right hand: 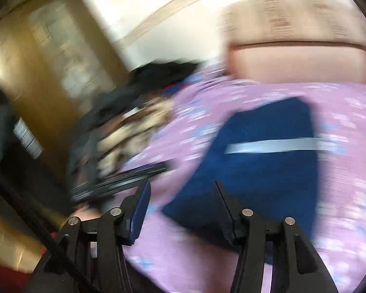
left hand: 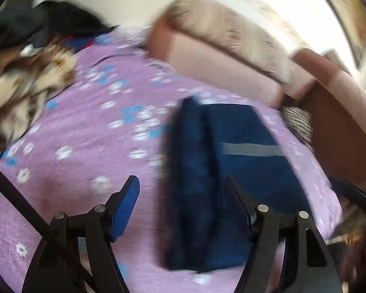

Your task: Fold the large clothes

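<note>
Left wrist view: the left gripper (left hand: 180,190) is spread wide, nothing between its fingers, and the folded navy garment (left hand: 222,175) with its grey stripe lies flat on the purple floral bedsheet (left hand: 85,127) just ahead of it, under the right-hand finger. Off to its left sits a rumpled pile of clothes (left hand: 24,85). Right wrist view, all blur: the right gripper (right hand: 181,195) is also spread and empty, garment (right hand: 268,161) ahead and slightly right, pink headboard (right hand: 297,61) beyond.
</note>
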Motion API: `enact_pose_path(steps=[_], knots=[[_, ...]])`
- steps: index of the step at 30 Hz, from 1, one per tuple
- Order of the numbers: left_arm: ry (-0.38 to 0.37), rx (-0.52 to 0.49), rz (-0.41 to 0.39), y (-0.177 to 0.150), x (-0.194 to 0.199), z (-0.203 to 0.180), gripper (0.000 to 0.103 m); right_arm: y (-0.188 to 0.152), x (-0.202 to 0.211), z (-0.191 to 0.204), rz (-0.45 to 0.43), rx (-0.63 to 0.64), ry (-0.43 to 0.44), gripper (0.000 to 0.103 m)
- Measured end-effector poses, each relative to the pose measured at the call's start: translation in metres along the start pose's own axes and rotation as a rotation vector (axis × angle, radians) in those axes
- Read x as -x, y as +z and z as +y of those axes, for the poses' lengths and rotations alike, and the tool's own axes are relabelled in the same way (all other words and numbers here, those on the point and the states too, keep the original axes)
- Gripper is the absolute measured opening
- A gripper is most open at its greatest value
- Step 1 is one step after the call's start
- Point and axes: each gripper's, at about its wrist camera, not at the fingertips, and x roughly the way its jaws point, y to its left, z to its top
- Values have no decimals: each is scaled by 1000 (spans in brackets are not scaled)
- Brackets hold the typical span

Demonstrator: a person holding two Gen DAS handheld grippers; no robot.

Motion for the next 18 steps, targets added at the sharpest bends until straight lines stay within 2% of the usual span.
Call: enact_pose_path(steps=[1, 2, 4, 7, 8, 11, 13, 16, 18], knots=[[-24, -34, 5, -2, 1, -13, 70, -1, 14, -28, -13, -21, -87, 15], [-56, -79, 20, -5, -2, -32, 70, -4, 19, -47, 2, -37, -141, 7], [-108, -155, 61, -14, -14, -59, 70, -13, 25, -78, 14, -94, -180, 6], [-67, -207, 129, -28, -43, -77, 70, -28, 19, -95, 18, -77, -208, 5], [-35, -208, 147, -32, -54, -75, 70, -33, 13, -94, 24, -56, -193, 4], [80, -214, 190, -43, -74, -60, 70, -47, -9, -82, 42, 32, -217, 4], [79, -200, 189, -47, -76, -52, 70, -53, -28, -82, 77, 70, -232, 4], [119, -245, 183, -48, -74, -59, 70, -62, -54, -83, 157, 161, -290, 4], [111, -212, 197, -42, -68, -59, 69, -57, -57, -86, 192, 146, -280, 4]])
